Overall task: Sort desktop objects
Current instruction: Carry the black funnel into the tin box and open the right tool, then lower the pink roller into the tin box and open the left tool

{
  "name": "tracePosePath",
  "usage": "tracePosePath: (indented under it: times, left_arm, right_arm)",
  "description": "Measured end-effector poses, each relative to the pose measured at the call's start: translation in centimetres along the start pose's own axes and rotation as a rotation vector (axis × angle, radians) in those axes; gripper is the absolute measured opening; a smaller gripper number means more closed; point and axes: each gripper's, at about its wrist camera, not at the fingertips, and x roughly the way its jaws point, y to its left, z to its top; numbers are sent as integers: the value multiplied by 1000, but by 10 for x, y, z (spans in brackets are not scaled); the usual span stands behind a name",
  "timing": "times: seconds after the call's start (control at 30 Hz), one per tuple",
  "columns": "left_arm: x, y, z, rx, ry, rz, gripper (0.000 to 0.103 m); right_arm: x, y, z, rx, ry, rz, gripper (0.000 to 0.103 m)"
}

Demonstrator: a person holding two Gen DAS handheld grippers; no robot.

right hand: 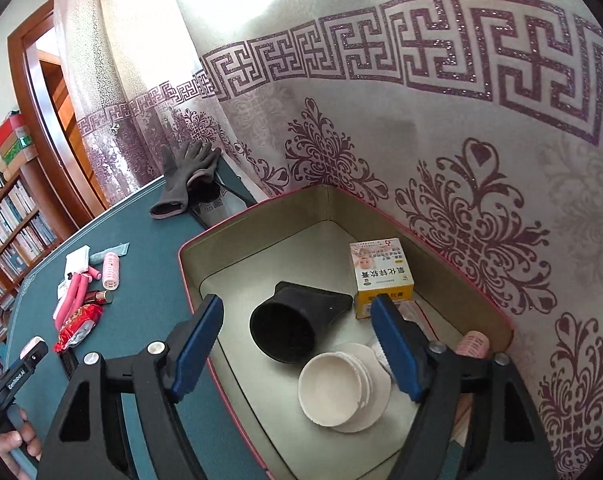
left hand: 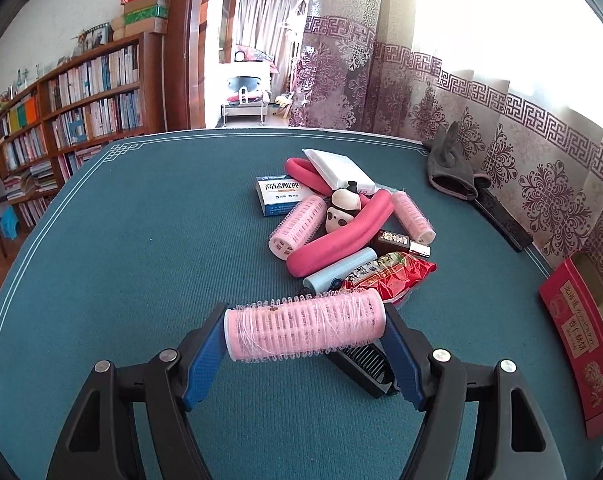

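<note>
Above the green tabletop (left hand: 121, 260), left hand-held gripper (left hand: 305, 334) clamped on a pink hair roller (left hand: 305, 330), right hand-held gripper (right hand: 297, 320) spread empty over the box (right hand: 261, 216) holding a black nozzle (right hand: 293, 324).

Your bench (left hand: 121, 248) is carrying a pile: pink hair rollers (left hand: 298, 226), a foam curler (left hand: 341, 236), a medicine box (left hand: 279, 196), a red packet (left hand: 393, 276). Grey gloves (left hand: 451, 168) are lying near its far edge, a comb (left hand: 365, 368) nearer you.

matt woven teal cloth table cover (left hand: 121, 272), bristly pink plastic hair roller (left hand: 305, 330) – glossy crinkled red foil packet (left hand: 397, 276), smooth matt white round dishes (right hand: 333, 390)
</note>
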Motion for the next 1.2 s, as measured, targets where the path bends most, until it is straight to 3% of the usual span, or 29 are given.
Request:
tracePosePath:
  times: [0.23,0.37,0.57,0.8,1.1,1.17,1.2]
  left_arm:
    - [-5,-15,-2,20,3,-31,74]
    - [-11,-38,-5,48,28,-91,74]
    - [-23,-100,-9,158,47,-204,74]
    - [-27,-172,1,263,72,-285,74]
    - [-28,-283,21,416,55,-403,75]
    - [-23,-299,24,435,64,-422,87]
    - [-22,-304,25,437,61,-421,99]
  right_arm:
    - [-16,-14,-26,-9,12,-31,80]
    - [-32,-19,-33,-17,-22,-32,80]
    - [-52,-15,-35,-79,-114,-33,81]
    - [-59,-21,-38,-130,-182,-36,81]
    - [-51,-43,-42,-64,-143,-24,81]
    - [-49,-43,-44,-68,-139,-27,81]
    - [-49,-42,-44,-71,-139,-29,81]
